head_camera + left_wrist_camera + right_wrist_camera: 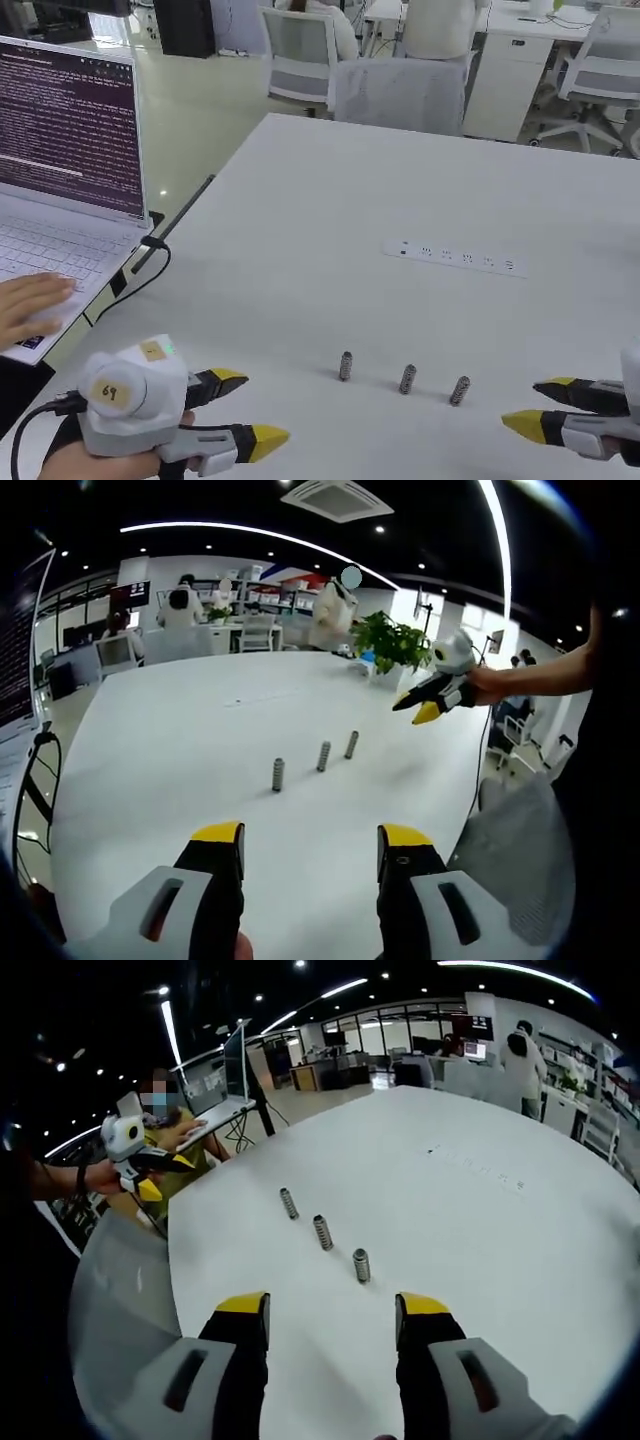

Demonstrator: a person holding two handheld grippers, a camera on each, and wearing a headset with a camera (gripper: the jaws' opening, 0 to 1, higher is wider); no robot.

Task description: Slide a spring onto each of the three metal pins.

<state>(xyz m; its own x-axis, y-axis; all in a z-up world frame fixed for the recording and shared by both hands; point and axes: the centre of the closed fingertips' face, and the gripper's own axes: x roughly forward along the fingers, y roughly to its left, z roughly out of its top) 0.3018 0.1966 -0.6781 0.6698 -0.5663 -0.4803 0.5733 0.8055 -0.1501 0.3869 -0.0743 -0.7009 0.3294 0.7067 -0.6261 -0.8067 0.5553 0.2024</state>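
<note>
Three grey coil springs point(407, 378) stand upright on the white table point(400, 200), possibly over pins. Left gripper point(258, 407) and right gripper point(528, 402) jaws spread, empty.

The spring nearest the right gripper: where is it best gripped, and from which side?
Probably its upper coils, jaws either side, approached from where the right gripper is: the spring stands upright, with the next spring in the row beyond it.

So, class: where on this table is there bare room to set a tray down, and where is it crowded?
Widest bare patch: the table beyond the power strip, to the far edge. A smaller one lies between that strip and the three springs. Crowded: the left edge, with the laptop and a hand.
</note>
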